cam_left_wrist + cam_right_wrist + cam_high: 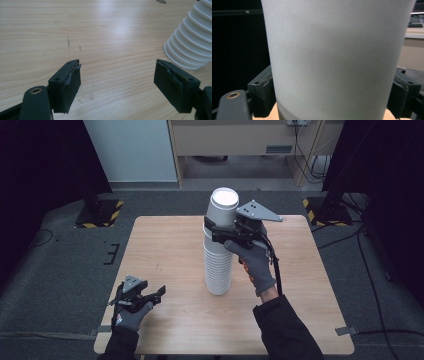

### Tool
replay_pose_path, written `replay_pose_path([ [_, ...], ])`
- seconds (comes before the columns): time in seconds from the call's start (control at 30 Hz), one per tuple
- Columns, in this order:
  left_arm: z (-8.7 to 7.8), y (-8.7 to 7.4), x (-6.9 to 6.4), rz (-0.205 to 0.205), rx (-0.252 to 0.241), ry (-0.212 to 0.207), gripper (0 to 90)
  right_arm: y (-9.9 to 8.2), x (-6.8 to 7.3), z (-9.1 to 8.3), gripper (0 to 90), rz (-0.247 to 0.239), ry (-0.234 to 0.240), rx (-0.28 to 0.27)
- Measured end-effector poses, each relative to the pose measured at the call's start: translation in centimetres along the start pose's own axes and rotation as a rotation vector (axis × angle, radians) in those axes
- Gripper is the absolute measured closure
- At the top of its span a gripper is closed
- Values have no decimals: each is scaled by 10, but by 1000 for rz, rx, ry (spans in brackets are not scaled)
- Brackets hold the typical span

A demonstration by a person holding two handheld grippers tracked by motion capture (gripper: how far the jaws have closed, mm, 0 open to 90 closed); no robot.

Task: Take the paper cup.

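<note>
Standing near the middle of the desk (165, 235) is a tall stack of white paper cups (219, 265), turned upside down and nested one over the other, and I take this stack as my landmark. At the top of the stack, the right claw (216, 231) is closed on the uppermost cup (223, 206), one pad on each side of its wall, a little under the flat bottom that faces up. In the right gripper view the cup (337, 57) stands between the two dark pads (263, 96), which press on its sides. To the near left of the stack, well apart from it, the left claw (156, 295) hangs just over the desk with its jaws wide and nothing between them; in the left gripper view the lower ribs of the stack (192, 45) are seen on the far right. I think the right hand (255, 262) is about to pull the top cup off the others. Such a cup is very light and thin, so it will bend or crush if squeezed hard, and its smooth wall can slip. The best place to hold it is on the side wall near the stiff closed end, as now. Nested cups often stick, so the one below may come up too; the free claw could hold the stack down lower on its ribs.
</note>
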State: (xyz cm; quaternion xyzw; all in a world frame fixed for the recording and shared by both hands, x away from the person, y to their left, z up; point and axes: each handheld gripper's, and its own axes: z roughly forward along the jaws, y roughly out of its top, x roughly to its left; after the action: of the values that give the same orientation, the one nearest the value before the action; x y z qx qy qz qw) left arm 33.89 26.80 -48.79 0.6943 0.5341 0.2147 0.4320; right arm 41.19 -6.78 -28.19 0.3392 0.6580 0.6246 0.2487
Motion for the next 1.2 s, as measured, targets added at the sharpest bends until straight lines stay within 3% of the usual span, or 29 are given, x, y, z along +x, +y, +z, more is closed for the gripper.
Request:
replay_pose_path([
  [0.8, 0, 0, 0, 2, 1, 0, 203, 19, 4, -7, 143, 4, 15, -58],
  [1.2, 1, 0, 0, 3, 2, 0, 203, 30, -3, -21, 143, 32, 19, -112],
])
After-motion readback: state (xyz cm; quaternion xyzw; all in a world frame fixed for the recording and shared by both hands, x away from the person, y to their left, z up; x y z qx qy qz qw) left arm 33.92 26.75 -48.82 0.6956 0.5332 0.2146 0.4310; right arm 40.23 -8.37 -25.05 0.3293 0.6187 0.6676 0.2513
